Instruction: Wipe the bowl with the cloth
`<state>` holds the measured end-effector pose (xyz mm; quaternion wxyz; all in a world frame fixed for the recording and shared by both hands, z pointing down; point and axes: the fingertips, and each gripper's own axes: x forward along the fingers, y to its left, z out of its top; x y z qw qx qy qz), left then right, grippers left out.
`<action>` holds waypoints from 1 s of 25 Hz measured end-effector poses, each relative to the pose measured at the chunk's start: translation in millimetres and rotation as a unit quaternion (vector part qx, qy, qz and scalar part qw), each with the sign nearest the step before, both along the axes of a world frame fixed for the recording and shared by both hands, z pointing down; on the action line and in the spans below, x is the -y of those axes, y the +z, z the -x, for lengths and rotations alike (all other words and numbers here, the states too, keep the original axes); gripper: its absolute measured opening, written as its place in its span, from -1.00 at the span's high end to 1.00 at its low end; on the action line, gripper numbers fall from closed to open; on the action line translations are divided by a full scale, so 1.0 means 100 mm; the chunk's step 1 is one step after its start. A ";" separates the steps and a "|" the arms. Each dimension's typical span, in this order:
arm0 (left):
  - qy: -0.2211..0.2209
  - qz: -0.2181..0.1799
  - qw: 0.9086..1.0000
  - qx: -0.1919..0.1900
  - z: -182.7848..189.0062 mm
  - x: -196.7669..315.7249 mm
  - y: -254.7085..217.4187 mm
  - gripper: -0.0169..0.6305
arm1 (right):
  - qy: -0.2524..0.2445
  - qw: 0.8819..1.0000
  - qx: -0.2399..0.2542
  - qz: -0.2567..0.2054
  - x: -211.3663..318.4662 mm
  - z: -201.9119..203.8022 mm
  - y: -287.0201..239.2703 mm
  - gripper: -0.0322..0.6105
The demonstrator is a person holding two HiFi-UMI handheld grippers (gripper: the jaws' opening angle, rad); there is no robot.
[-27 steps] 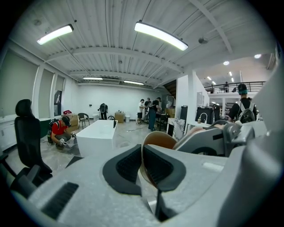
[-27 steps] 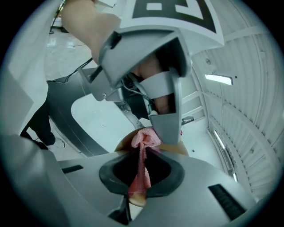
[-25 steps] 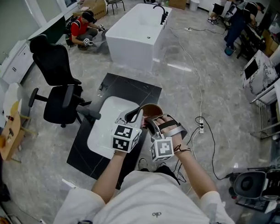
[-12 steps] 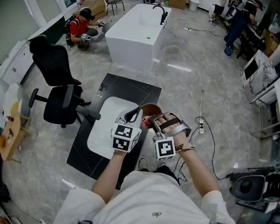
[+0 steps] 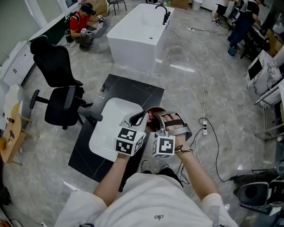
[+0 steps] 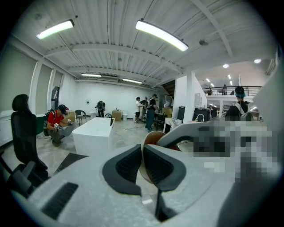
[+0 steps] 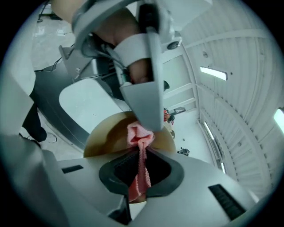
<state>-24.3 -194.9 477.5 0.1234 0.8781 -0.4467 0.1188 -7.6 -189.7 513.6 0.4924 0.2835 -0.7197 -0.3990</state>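
Bowl on edge, mouth toward right tool; cloth lengthwise in it.

Over a white oval basin set in a black stone slab, the left gripper meets the rim of a round brown bowl — the right gripper close beside, a scrap of pink cloth showing between them.

- Your bowl is brown, lighter tan on the inside.
- Your cloth is pink, deeper red in its folds, with a fine ribbed weave.
- Your left gripper and right gripper are pale grey, with black ridged pads.
- Their cubes carry black-and-white square markers.
- The basin is white, and the slab around it is black with thin pale veins.
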 end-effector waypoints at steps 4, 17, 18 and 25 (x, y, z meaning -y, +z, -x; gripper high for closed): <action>0.000 -0.001 1.000 -0.003 -0.03 -0.01 0.01 0.87 | 0.054 0.997 0.060 -0.004 0.08 -0.09 -0.13 0.82; 0.012 -0.010 1.000 0.012 -0.02 -0.04 -0.01 0.87 | 0.081 0.995 0.042 -0.044 0.05 -0.11 -0.14 0.82; 0.011 -0.013 1.000 0.014 -0.02 -0.04 -0.01 0.87 | 0.075 0.996 0.032 -0.037 0.04 -0.10 -0.09 0.82; 0.001 -0.013 1.000 0.019 0.04 -0.03 0.04 0.87 | 0.023 0.998 -0.021 0.053 -0.23 0.02 0.33 0.82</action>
